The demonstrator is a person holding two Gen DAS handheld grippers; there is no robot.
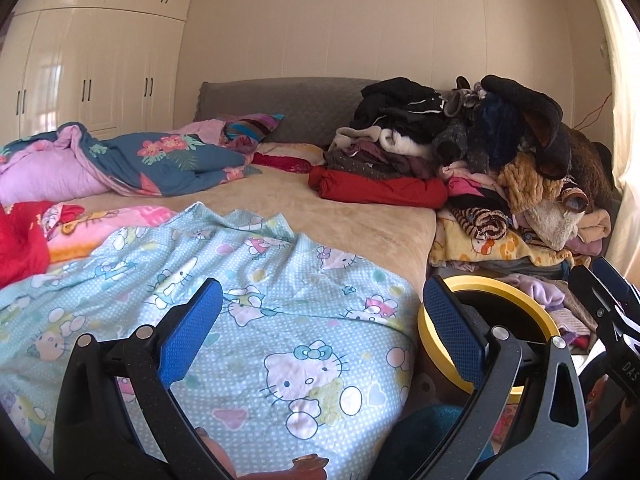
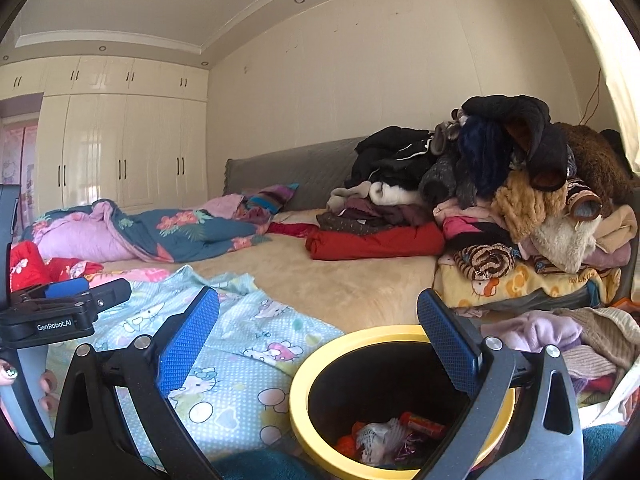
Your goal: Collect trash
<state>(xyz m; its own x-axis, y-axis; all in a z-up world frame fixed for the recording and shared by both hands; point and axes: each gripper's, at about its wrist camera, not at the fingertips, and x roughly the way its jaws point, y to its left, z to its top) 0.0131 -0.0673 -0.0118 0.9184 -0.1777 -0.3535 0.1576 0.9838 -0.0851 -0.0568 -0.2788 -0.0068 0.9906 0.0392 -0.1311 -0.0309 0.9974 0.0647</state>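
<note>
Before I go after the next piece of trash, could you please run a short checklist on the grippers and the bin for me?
1. Left gripper empty and open: ok, nothing between its blue pads.
2. Right gripper empty and open: ok, jaws spread wide.
3. Yellow-rimmed black round bin upright and within reach: ok, it stands just below the right gripper.
4. Room left in the bin: ok, only a few crumpled wrappers lie at the bottom.
5. Next trash item located: cannot tell, none shows on the light blue cartoon-cat blanket or the tan bed cover.
</note>
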